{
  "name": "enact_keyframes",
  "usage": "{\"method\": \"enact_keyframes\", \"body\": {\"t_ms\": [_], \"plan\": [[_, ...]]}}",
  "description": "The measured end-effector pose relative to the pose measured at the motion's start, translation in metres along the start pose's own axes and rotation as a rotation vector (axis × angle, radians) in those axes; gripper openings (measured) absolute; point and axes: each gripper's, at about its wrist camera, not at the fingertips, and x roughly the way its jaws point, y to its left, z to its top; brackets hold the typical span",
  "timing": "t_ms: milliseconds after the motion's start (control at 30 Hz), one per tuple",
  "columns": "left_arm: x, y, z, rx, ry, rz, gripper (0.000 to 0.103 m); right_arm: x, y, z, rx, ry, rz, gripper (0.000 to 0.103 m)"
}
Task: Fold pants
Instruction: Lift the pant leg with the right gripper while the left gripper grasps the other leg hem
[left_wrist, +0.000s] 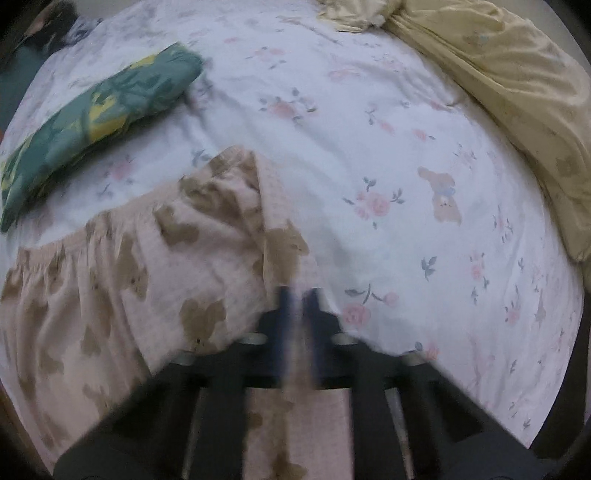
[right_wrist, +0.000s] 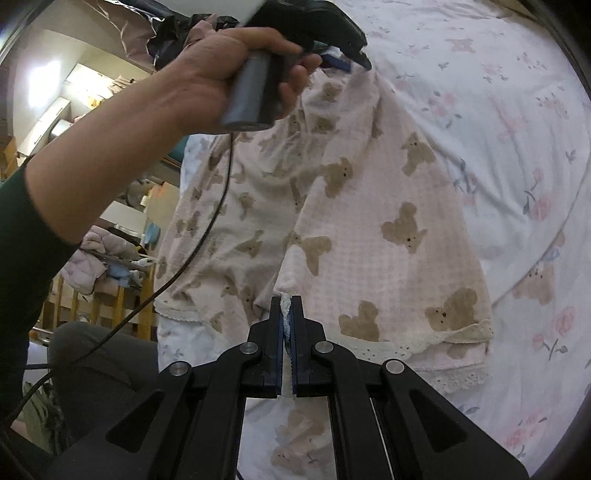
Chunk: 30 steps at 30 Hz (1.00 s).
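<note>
the pink cotton pants with brown bear print (right_wrist: 369, 221) hang stretched over the white floral bedsheet (right_wrist: 517, 110). the right gripper (right_wrist: 287, 317) pinches the lace hem; the left gripper (left_wrist: 298, 295), clamped on the far edge, lies straight ahead along the fabric's length.

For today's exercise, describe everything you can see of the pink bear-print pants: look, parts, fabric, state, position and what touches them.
The pants are pale pink with a fine check and brown teddy bears, in soft, crinkled cloth. The waistband is gathered; the leg hems carry cream lace trim. They hang partly lifted over the floral bedsheet, wrinkled. The right tool is shut on a lace hem; the left tool, held in a hand, is shut on an upper fold.
</note>
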Motion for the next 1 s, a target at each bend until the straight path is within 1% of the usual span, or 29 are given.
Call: {"method": "enact_keyframes", "body": {"t_ms": [67, 167, 233, 333, 433, 600, 733, 833, 933, 1000], "plan": [[-0.007, 0.0, -0.001, 0.023, -0.022, -0.012, 0.0, -0.001, 0.003, 0.0, -0.013, -0.002, 0.013, 0.002], [-0.024, 0.006, -0.008, 0.051, -0.048, -0.026, 0.0, -0.004, 0.012, 0.0, -0.047, -0.016, 0.029, 0.002], [-0.038, 0.014, -0.009, 0.044, -0.08, -0.026, 0.0, -0.006, 0.016, 0.001, -0.064, -0.024, 0.044, 0.002], [-0.063, 0.035, -0.013, 0.025, -0.124, -0.016, 0.0, -0.006, 0.031, 0.002, -0.11, -0.024, 0.049, 0.002], [-0.079, 0.057, -0.015, 0.031, -0.136, 0.004, 0.0, -0.008, 0.047, 0.005, -0.147, -0.031, 0.064, 0.002], [-0.114, 0.109, -0.022, 0.001, -0.183, 0.021, 0.0, 0.001, 0.083, 0.016, -0.217, -0.02, 0.086, 0.002], [-0.142, 0.163, -0.032, -0.028, -0.199, 0.084, 0.0, 0.026, 0.125, 0.024, -0.29, 0.017, 0.112, 0.002], [-0.154, 0.199, -0.046, -0.038, -0.199, 0.133, 0.0, 0.049, 0.155, 0.028, -0.337, 0.041, 0.142, 0.002], [-0.143, 0.241, -0.063, -0.049, -0.158, 0.192, 0.0, 0.081, 0.178, 0.031, -0.364, 0.087, 0.162, 0.002], [-0.132, 0.262, -0.072, -0.076, -0.143, 0.217, 0.0, 0.104, 0.187, 0.031, -0.372, 0.13, 0.167, 0.002]]}}
